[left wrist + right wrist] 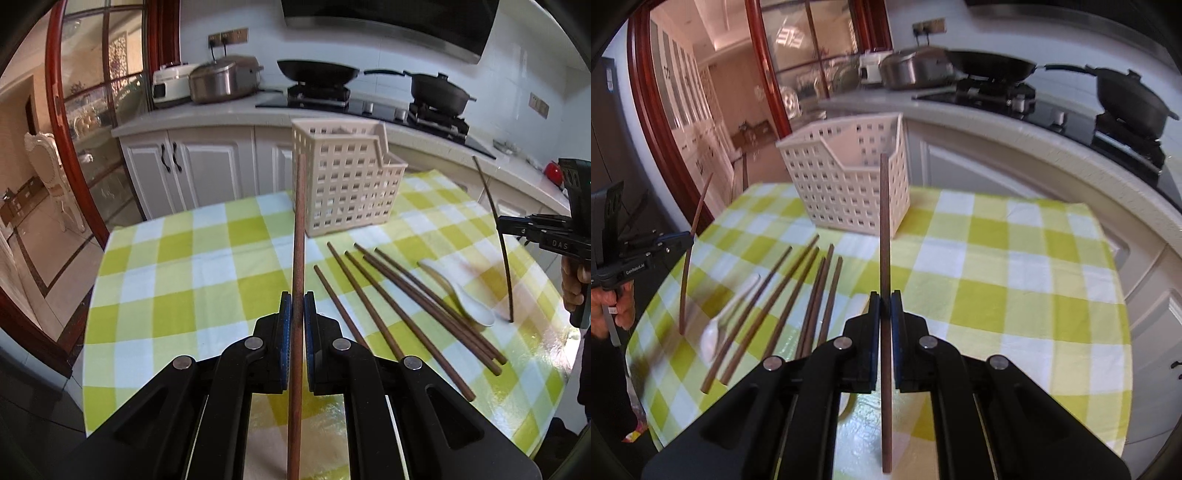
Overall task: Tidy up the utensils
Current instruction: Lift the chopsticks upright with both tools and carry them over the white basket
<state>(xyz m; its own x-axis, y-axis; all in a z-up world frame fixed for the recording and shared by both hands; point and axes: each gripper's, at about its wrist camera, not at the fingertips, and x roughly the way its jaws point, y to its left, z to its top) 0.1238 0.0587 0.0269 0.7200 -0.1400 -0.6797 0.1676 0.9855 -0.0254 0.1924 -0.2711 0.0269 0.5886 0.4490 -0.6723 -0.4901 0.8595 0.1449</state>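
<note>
The left tongs [297, 295] are closed tightly on one brown wooden chopstick [298, 236], which is held upright along the fingers, clear of the surface [177, 266] with the green and white checked cloth. The right tongs [885, 295] are closed in the same way on a second chopstick [885, 229]. In the left wrist view, the right tongs are seen at the right edge with the thin chopstick pinched near its middle and a hand [574, 284] under the device.

Five more chopsticks [399, 299] are laid loosely side by side on the cloth between the two tongs. A white ceramic spoon [465, 295] is lying just beside them. A beige perforated utensil basket [347, 181] is standing on the far part of the surface, behind the chopsticks. Pans on a stove [369, 105] are seen behind it.
</note>
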